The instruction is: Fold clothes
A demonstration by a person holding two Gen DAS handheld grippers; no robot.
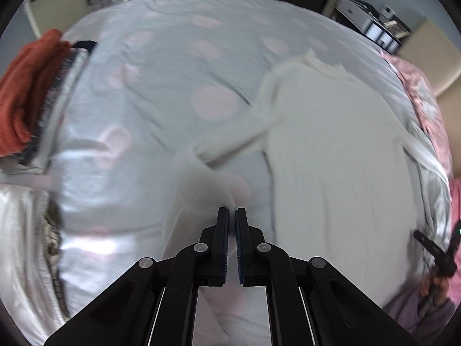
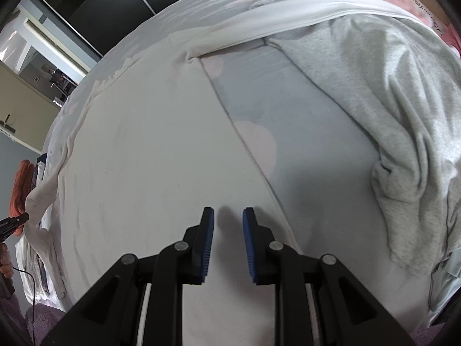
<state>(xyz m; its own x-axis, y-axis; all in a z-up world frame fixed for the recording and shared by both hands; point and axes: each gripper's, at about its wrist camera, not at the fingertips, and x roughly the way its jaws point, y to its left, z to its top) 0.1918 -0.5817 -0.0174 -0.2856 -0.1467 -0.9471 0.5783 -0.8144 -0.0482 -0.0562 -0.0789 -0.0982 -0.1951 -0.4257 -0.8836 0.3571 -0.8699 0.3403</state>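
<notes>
Left wrist view, left hand-held gripper: black fingers with blue ribbed pads, drawn almost together, only a thin slit between them. A strip of white cloth sits in that slit; it is the sleeve of the garment.
Left wrist view, garment: a cream-white long-sleeved knit top lies spread flat on the bed, to the right of centre. Its sleeve runs from the shoulder down and left to the fingertips. The picture is blurred, so the weave cannot be made out.
Left wrist view, bed: pale blue-grey bed cover with large pink spots, wrinkled.
Left wrist view, left edge: a rust-orange folded cloth tops a stack of other folded pieces.
Left wrist view, far right: the right hand-held gripper shows as a small dark shape at the bed edge.

Right wrist view, right hand-held gripper: fingers held partly apart with a clear gap, gripping nothing, poised over the top's body near its right side seam.
Right wrist view, garment: the cream top fills the middle; its hem side is nearest the camera.
Right wrist view, right side: a light grey fleece garment lies crumpled beside the top, apart from it, with a strip of cover between.
Right wrist view, far left: the other gripper's tip pinches the sleeve end.
</notes>
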